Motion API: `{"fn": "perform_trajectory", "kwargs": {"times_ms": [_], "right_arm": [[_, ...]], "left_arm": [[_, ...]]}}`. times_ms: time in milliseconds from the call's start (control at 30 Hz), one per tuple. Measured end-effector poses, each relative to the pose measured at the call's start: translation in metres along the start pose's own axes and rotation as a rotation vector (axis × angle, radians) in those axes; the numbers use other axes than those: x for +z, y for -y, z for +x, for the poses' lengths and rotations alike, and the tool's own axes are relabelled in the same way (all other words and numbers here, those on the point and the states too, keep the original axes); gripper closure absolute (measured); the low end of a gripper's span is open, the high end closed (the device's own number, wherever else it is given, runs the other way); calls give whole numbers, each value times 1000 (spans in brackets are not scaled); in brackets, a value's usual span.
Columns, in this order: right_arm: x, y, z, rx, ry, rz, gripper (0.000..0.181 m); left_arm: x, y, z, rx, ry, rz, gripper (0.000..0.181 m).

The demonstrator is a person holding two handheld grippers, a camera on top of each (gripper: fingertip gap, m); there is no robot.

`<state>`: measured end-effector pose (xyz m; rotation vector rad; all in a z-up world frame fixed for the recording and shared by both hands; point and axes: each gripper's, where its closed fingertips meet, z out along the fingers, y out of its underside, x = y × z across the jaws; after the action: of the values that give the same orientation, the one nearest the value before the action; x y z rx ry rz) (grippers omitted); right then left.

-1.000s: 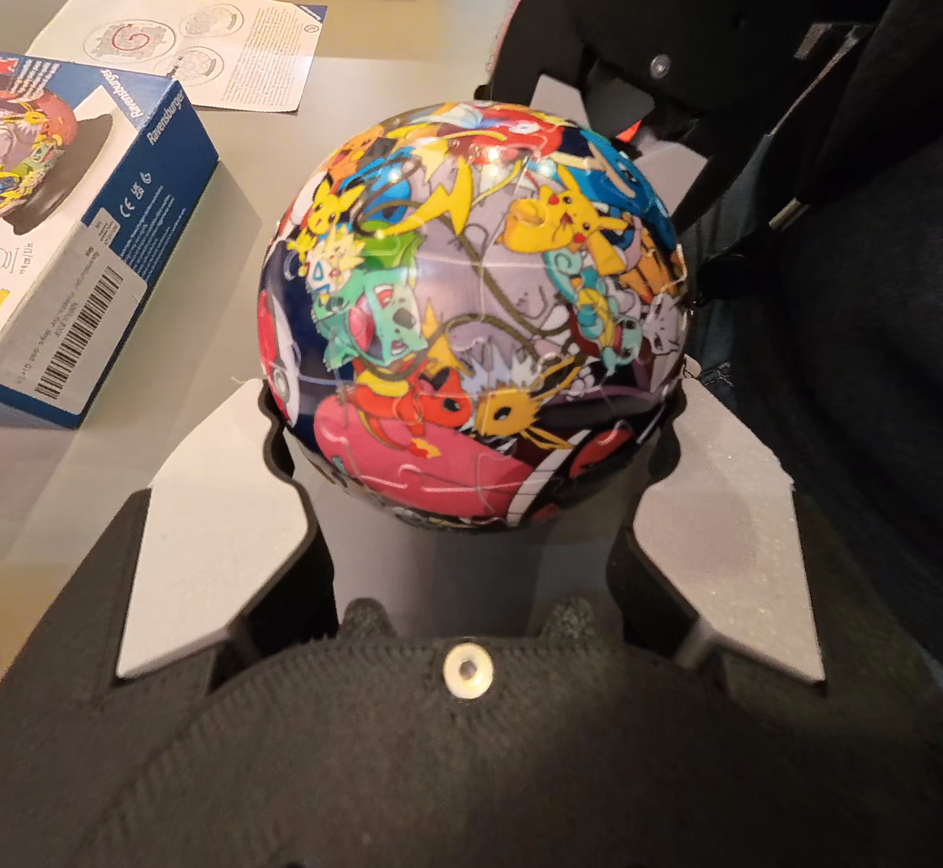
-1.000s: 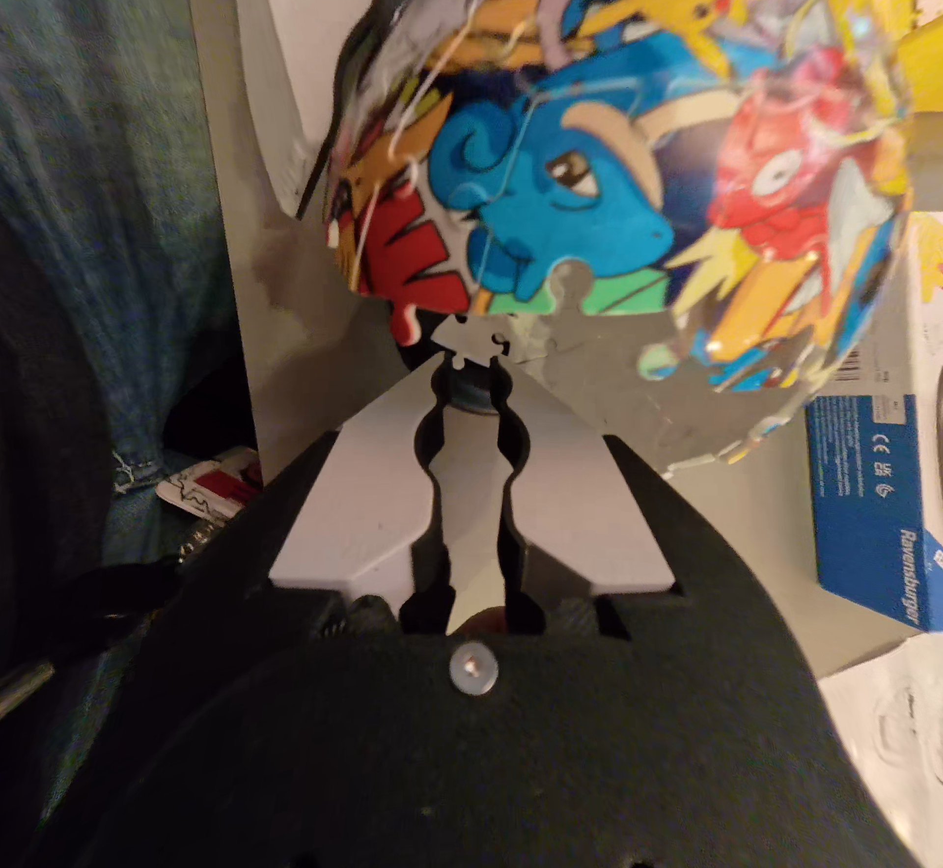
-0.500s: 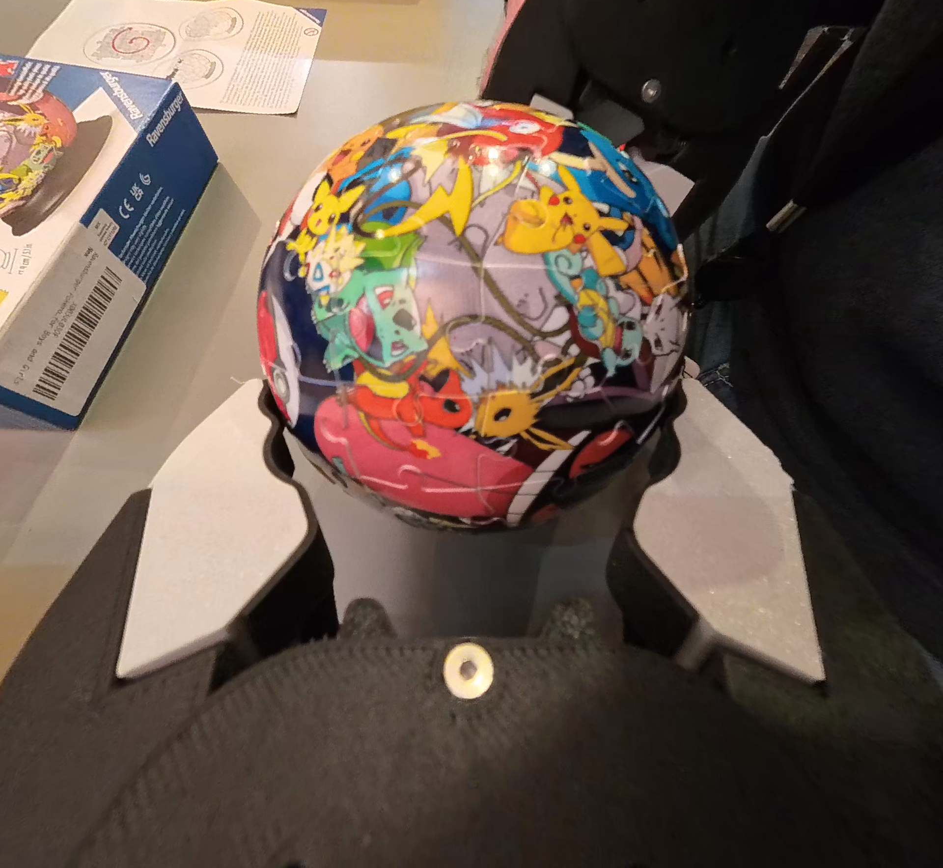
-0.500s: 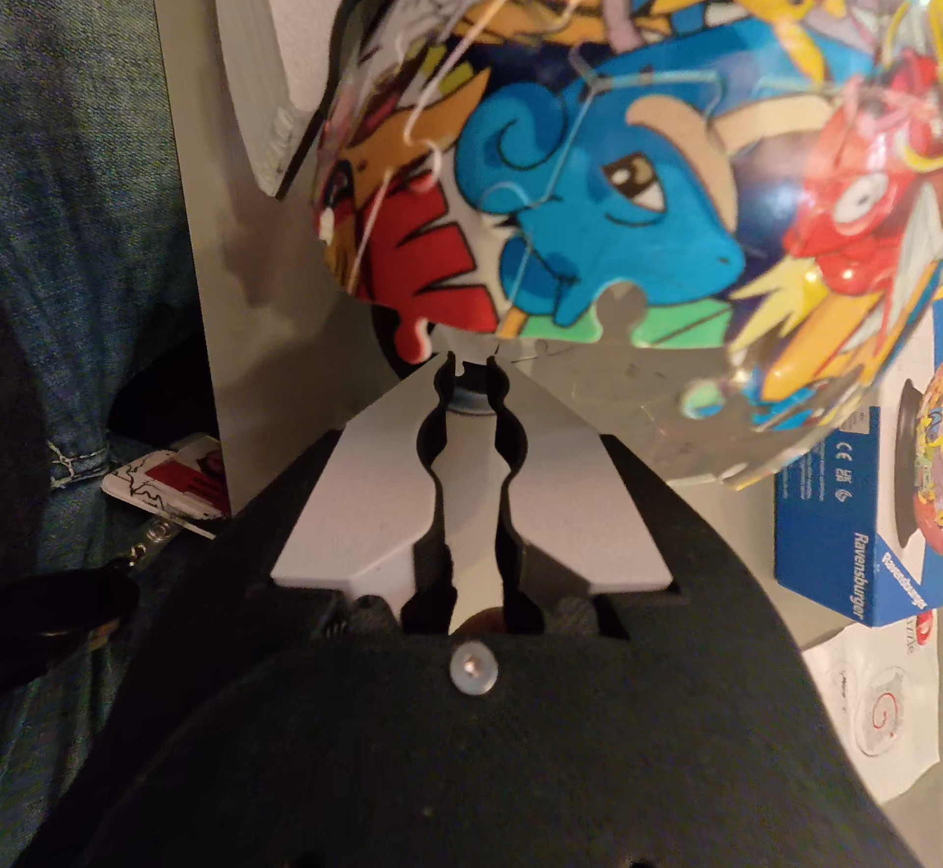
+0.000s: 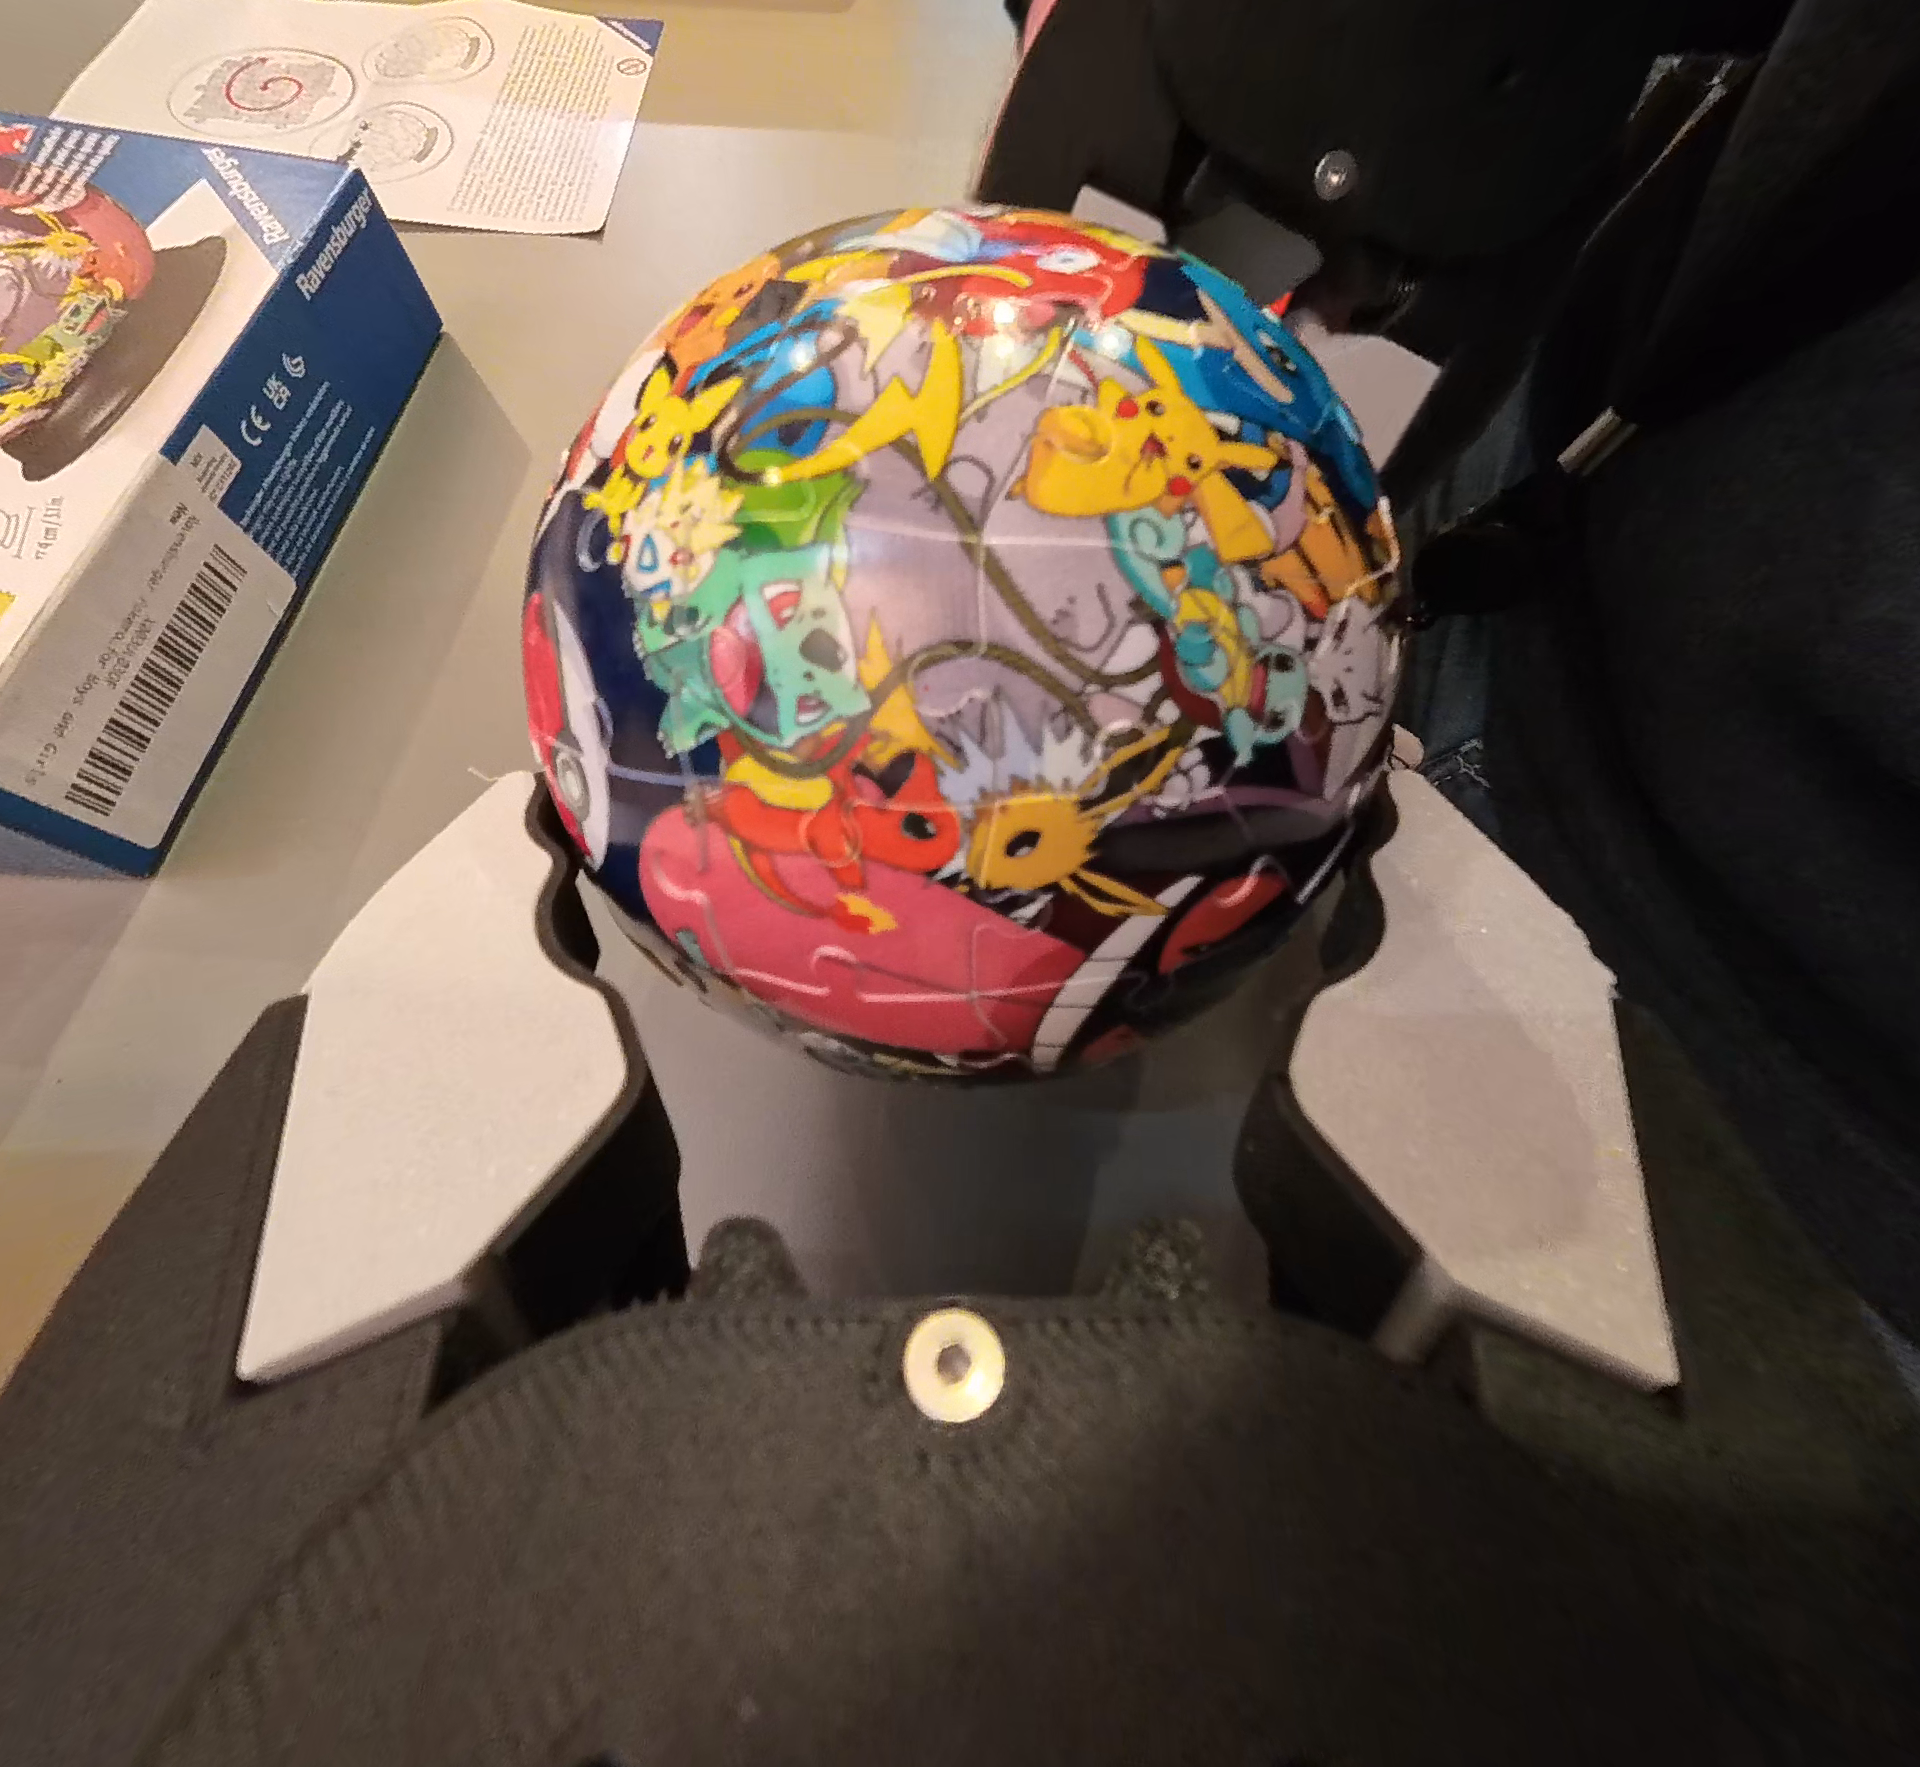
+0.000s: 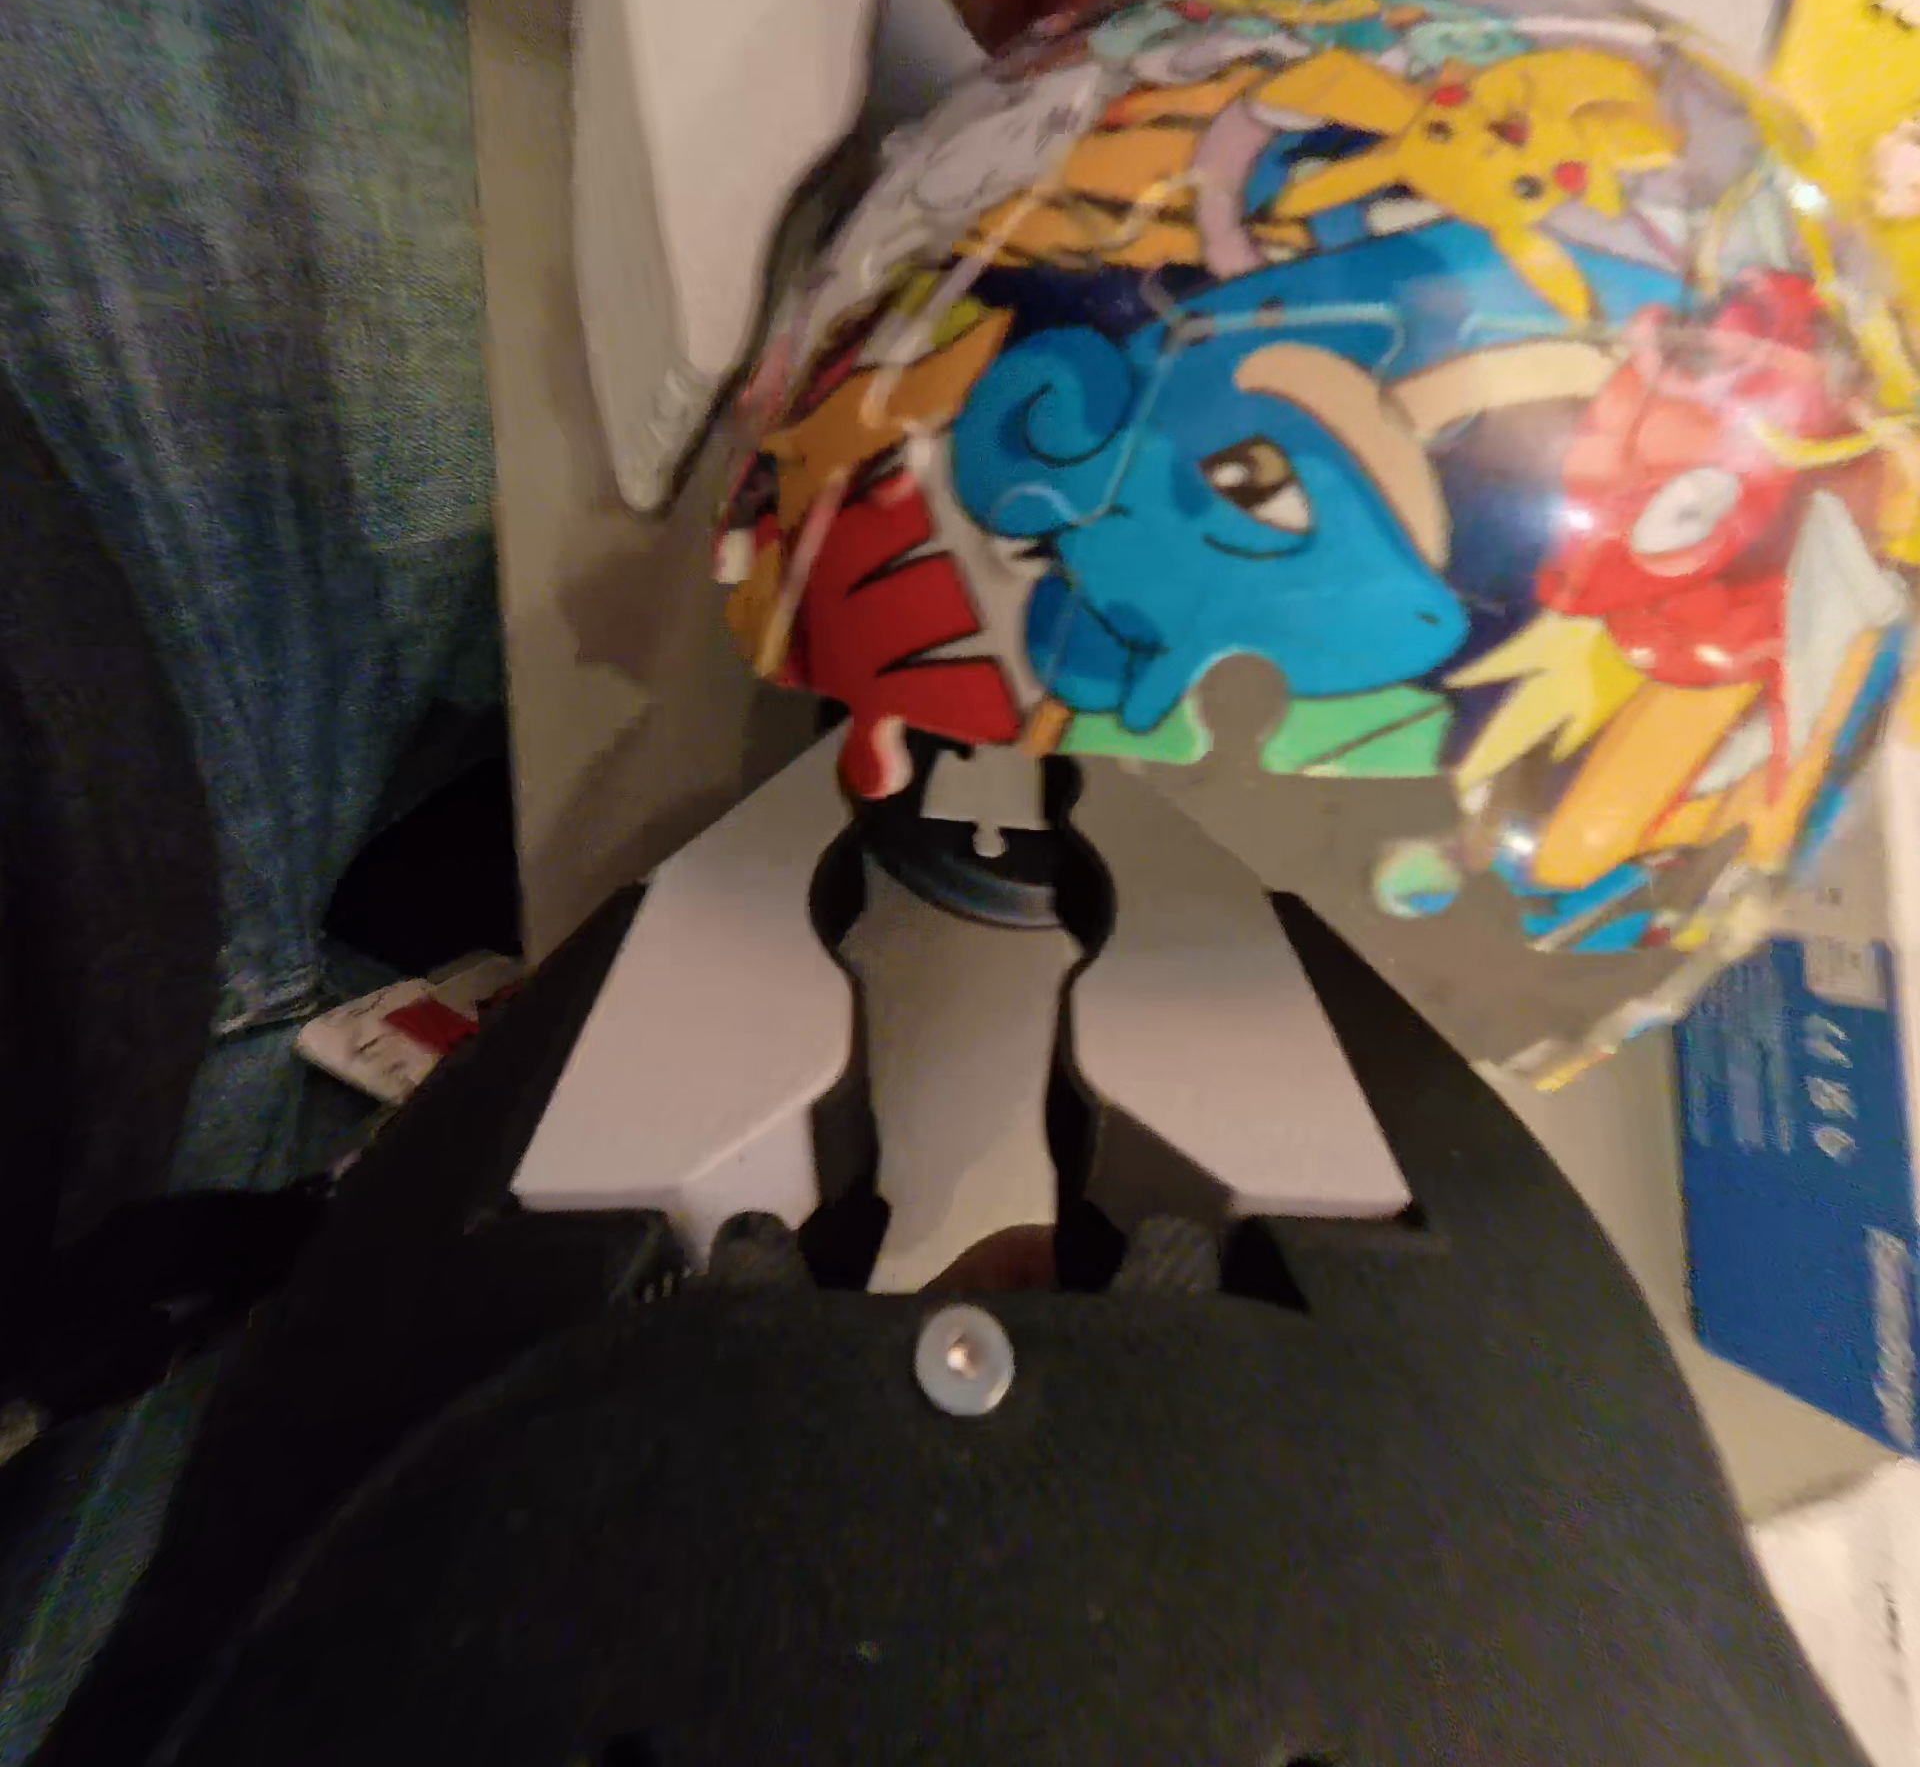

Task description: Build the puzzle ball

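On my far left the blue box (image 5: 208, 470) lies flat on the grey table (image 5: 790, 107), with the paper leaflet (image 5: 416, 128) past it, both set well away from the work. My left gripper (image 5: 961, 782) has its jaws spread wide and pressed to either side of the ball (image 5: 961, 637), which I judge steadies it off the table while the other side gets worked. The ball is a glossy sphere of curved, interlocking plastic pieces, bright cartoon prints all over, and seams catching the light. To the right, my right gripper (image 6: 971, 803) comes in low against an unfinished edge, where tabs and a round notch show. Its jaws are nearly together, pinching a small pale piece (image 6: 982, 808), apparently to seat it there. The view is blurred.
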<state>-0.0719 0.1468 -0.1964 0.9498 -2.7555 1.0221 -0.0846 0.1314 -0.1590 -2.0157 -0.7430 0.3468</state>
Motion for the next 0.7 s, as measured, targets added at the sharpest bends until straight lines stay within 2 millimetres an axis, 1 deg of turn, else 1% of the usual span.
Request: {"fn": "perform_trajectory", "kwargs": {"times_ms": [33, 100, 167, 200, 267, 300, 333, 433, 467, 500, 600, 700], "right_arm": [[-2, 0, -10, -16, 74, 11, 131], [-7, 1, -16, -17, 128, 36, 124], [-12, -2, -25, -46, 181, 44, 103], [-14, -5, -31, -61, 220, 30, 95], [-12, -14, -42, -114, 258, -8, 84], [-9, -19, -45, -137, 257, -37, 70], [-5, -24, -46, -161, 246, -73, 61], [2, -27, -51, -242, 226, -105, 48], [4, -28, -55, -271, 238, -119, 48], [6, -30, -55, -306, 226, -133, 46], [12, -35, -52, -395, 189, -190, 48], [12, -37, -47, -429, 171, -226, 50]], "left_arm": [[0, 0, 0, 0, -2, 1, 45], [0, 0, 0, -2, -4, 4, 45], [0, 0, 0, -1, -7, 4, 45], [0, 0, 0, 0, -7, 3, 45], [0, 0, 0, 1, -7, 2, 45], [0, 0, 0, 1, -8, 2, 45], [0, 0, 0, 1, -8, 1, 45], [0, 0, 0, 2, -9, -2, 45], [0, 0, 0, 2, -8, -3, 45], [0, 0, 0, 2, -8, -4, 45], [0, 0, 0, 1, -8, -3, 45], [-1, 0, -1, 2, -3, -1, 46]]}}
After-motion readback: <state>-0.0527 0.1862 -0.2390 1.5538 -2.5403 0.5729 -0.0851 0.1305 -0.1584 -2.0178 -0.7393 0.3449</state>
